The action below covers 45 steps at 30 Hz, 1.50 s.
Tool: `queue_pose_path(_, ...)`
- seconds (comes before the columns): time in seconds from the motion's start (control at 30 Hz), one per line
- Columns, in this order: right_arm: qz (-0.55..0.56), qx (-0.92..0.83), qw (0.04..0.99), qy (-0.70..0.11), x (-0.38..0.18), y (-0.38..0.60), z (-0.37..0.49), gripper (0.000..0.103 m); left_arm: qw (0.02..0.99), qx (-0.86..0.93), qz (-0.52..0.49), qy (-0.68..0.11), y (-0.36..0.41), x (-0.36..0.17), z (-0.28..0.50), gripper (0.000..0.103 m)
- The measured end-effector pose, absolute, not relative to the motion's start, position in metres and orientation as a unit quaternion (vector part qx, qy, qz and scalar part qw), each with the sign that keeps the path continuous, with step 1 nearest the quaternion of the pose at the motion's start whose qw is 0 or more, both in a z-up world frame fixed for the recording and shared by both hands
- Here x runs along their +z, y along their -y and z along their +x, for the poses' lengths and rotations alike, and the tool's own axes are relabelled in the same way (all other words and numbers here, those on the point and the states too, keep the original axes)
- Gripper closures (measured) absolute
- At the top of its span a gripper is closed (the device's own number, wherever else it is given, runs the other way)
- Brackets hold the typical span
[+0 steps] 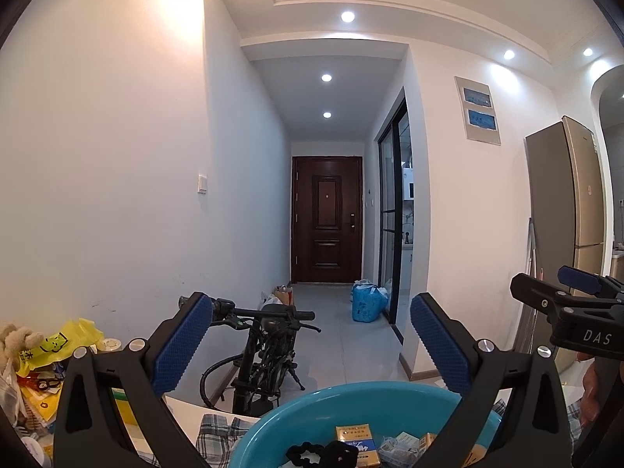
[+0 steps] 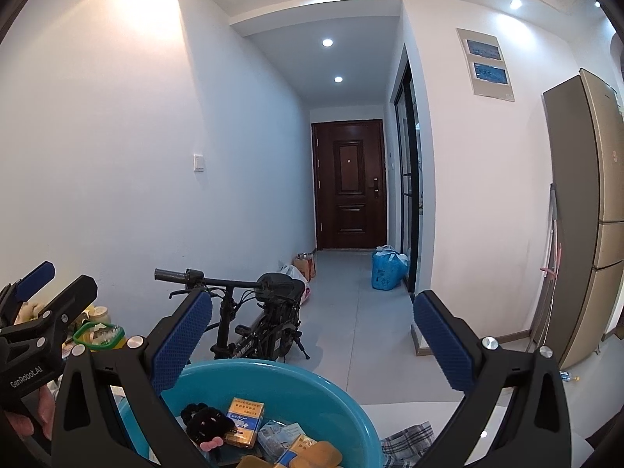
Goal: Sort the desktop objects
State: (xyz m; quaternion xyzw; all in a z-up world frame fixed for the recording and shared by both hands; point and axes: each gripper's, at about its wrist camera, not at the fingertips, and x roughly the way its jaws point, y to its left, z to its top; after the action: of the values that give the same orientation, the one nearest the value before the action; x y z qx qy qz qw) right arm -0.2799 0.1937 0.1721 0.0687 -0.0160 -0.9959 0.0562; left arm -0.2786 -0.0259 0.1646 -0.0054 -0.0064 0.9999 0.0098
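Blue basin sits at bottom of left wrist view under left gripper, jaws wide apart, empty; inside: yellow/blue box, black scrunchie; right gripper at right edge reads "DAS", its jaws apart too. Right wrist view: same basin w/ box below right gripper, jaws apart; left gripper body reads "GenRobot.AI".

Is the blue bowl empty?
No, the blue bowl holds a yellow box, a black hair tie and other small things.
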Motion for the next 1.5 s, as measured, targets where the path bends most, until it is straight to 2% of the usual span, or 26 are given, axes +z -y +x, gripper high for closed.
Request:
queue_pose_path(0.2,0.052,-0.996,0.059,0.05,0.175,-0.205,-0.27,0.0,0.003,1.0,-0.004,0.027,0.034,0.171,-0.269,0.0)
queue_pose_path(0.63,0.044,-0.997,0.065,0.017,0.204,-0.195,-0.222,0.0,-0.002,1.0,0.006,0.018,0.029,0.198,-0.218,0.0)
queue_pose_path(1.5,-0.015,-0.997,0.077,0.016,0.248,-0.185,-0.072,0.0,-0.006,0.997,0.072,0.024,0.03,0.252,-0.046,0.0)
